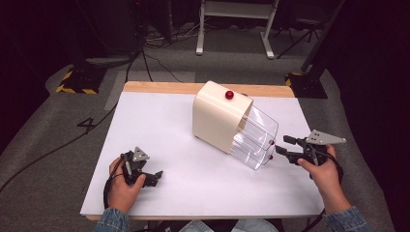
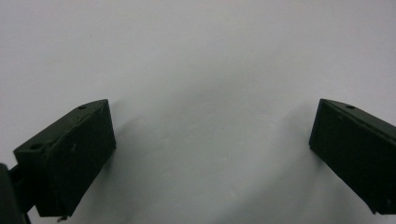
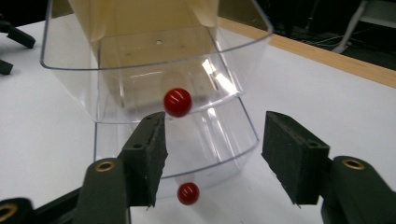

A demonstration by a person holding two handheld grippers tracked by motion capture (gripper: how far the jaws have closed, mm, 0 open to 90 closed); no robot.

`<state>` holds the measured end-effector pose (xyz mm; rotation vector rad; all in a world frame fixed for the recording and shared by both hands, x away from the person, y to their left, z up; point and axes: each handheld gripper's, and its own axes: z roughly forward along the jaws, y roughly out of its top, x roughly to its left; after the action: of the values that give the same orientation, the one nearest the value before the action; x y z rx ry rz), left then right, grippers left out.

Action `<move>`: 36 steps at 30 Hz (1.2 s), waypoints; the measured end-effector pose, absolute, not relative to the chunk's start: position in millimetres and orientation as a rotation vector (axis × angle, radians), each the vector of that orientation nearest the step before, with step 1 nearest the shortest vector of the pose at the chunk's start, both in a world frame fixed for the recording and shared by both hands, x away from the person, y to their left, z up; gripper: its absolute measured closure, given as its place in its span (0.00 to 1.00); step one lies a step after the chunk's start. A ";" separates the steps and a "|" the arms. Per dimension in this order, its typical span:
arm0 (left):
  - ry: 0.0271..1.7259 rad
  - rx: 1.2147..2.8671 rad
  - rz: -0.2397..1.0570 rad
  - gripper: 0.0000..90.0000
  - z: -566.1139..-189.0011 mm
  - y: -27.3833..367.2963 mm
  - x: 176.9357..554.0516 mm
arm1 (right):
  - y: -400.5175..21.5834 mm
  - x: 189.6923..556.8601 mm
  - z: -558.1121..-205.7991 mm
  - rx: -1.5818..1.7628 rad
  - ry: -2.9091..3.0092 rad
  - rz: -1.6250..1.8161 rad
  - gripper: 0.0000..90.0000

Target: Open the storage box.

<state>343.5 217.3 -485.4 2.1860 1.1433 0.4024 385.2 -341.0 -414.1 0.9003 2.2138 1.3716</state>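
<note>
A cream cabinet point(image 1: 215, 116) stands at the middle of the white table, with a red knob point(image 1: 229, 94) on its top. Two clear drawers point(image 1: 256, 137) are pulled out toward the right. In the right gripper view the upper drawer point(image 3: 140, 60) carries a red knob point(image 3: 177, 101), and the lower drawer point(image 3: 224, 140) has its own knob point(image 3: 188, 192). My right gripper point(image 3: 215, 126) is open just in front of these knobs, holding nothing; the high view shows it point(image 1: 282, 145) right of the drawers. My left gripper point(image 1: 145, 169) rests open at the front left, above bare table point(image 2: 212, 112).
The white table top point(image 1: 169, 130) has a wooden strip point(image 1: 159, 87) along its far edge. Beyond it lie grey floor, cables point(image 1: 145, 53) and a white stand's legs point(image 1: 234, 29). Open table surface lies between the left gripper and the cabinet.
</note>
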 end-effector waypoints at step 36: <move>1.144 2.185 0.403 0.00 -485.4 217.2 343.4 | -405.1 355.1 -465.2 1.184 2.389 0.962 0.22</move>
<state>343.4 217.2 -485.4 2.1852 1.1441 0.4029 355.1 -405.1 -465.2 1.1837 2.3892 0.9625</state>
